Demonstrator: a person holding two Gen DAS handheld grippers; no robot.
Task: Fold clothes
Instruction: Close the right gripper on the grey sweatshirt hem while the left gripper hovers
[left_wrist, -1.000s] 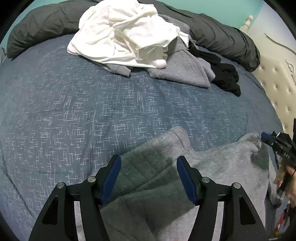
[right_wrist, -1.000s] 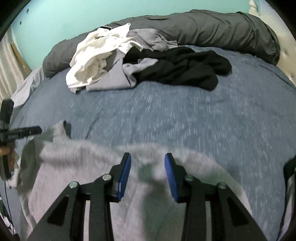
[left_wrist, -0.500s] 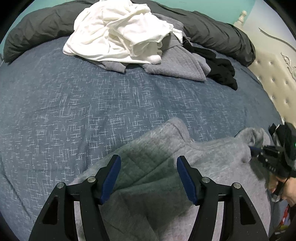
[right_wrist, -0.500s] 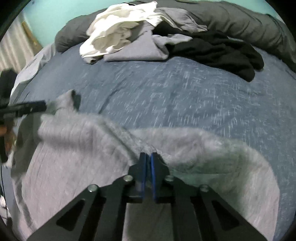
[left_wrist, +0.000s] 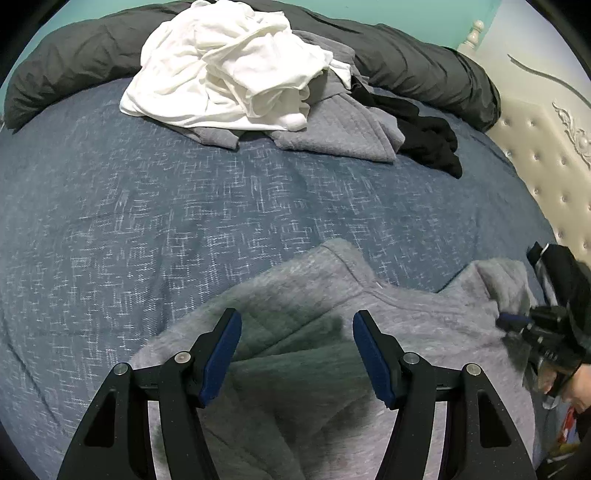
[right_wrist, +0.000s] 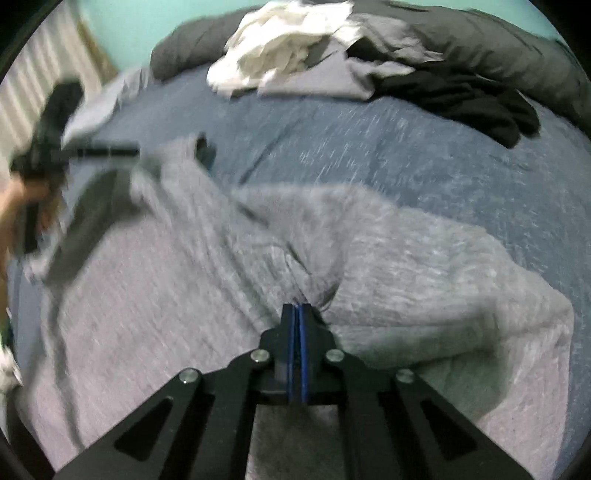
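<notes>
A light grey sweatshirt (left_wrist: 424, 314) lies spread on the near part of the blue bed, its collar pointing away from me. My left gripper (left_wrist: 297, 321) hovers over its shaded left part with the jaws wide apart; the pads do not press the cloth beneath them. My right gripper (right_wrist: 297, 307) is shut on a pinch of the grey sweatshirt (right_wrist: 406, 266), and the cloth puckers into folds at the tips. The right wrist view is motion-blurred. The left gripper (right_wrist: 96, 151) shows at that view's left edge, and the right gripper (left_wrist: 517, 319) at the left wrist view's right edge.
At the far side of the blue bedspread (left_wrist: 147, 206) lies a pile: a white garment (left_wrist: 236, 74), a grey one (left_wrist: 343, 129) and a black one (left_wrist: 428, 136). A dark grey duvet (left_wrist: 424, 62) is bunched behind them. A cream tufted headboard (left_wrist: 546, 155) stands at the right.
My right gripper went from open over the sweatshirt to shut on its fabric, then shifted sideways and lower, bunching the cloth. The left gripper has stayed open in the same place.
</notes>
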